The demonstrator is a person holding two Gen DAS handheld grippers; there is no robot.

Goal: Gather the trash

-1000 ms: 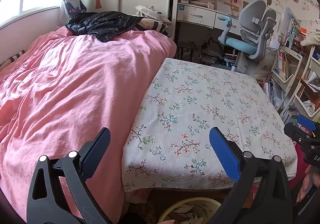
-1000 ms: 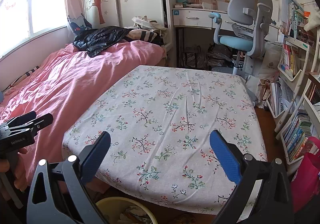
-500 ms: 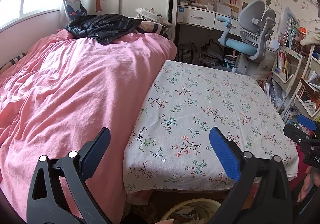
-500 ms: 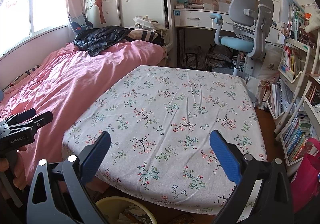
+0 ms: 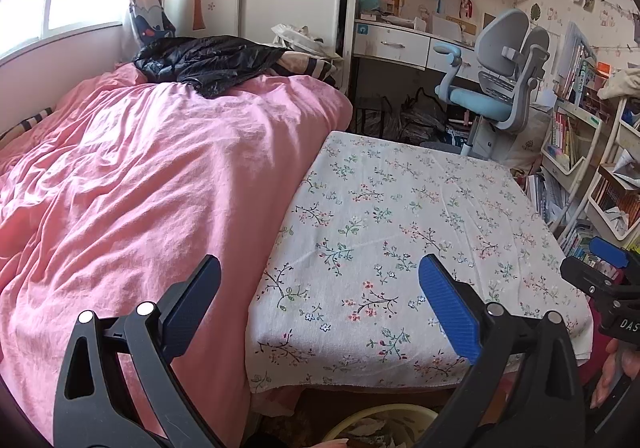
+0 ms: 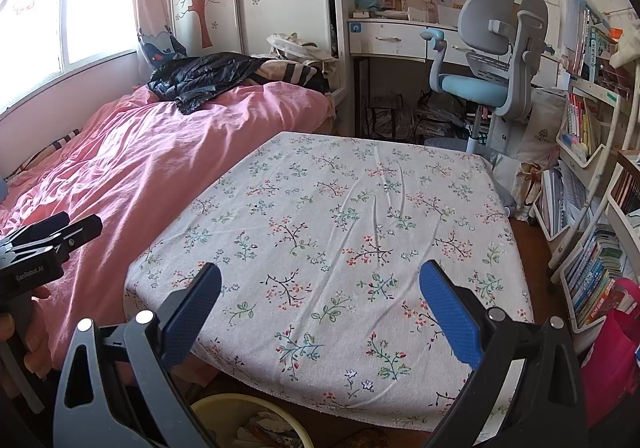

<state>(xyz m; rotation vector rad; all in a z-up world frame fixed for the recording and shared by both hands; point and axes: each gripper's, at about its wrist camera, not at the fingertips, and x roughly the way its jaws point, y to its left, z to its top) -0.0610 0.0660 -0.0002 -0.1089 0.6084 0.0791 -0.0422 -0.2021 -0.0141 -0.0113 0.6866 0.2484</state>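
A yellow bin (image 5: 384,424) holding crumpled paper trash (image 6: 260,428) sits on the floor below the near edge of a table covered with a floral cloth (image 6: 340,216). The bin also shows in the right wrist view (image 6: 248,422). My left gripper (image 5: 320,292) is open and empty, held above the table's near left corner. My right gripper (image 6: 320,296) is open and empty above the table's near edge. No trash shows on the cloth. Each gripper appears at the edge of the other's view.
A bed with a pink duvet (image 5: 140,188) adjoins the table on the left, with a black jacket (image 5: 208,62) at its far end. A grey and blue desk chair (image 6: 488,60), a desk and bookshelves (image 6: 592,176) stand behind and to the right. A pink bag (image 6: 616,352) stands at the right.
Both views have tilted slightly so the table sits a little lower in frame. Both grippers stay open and empty.
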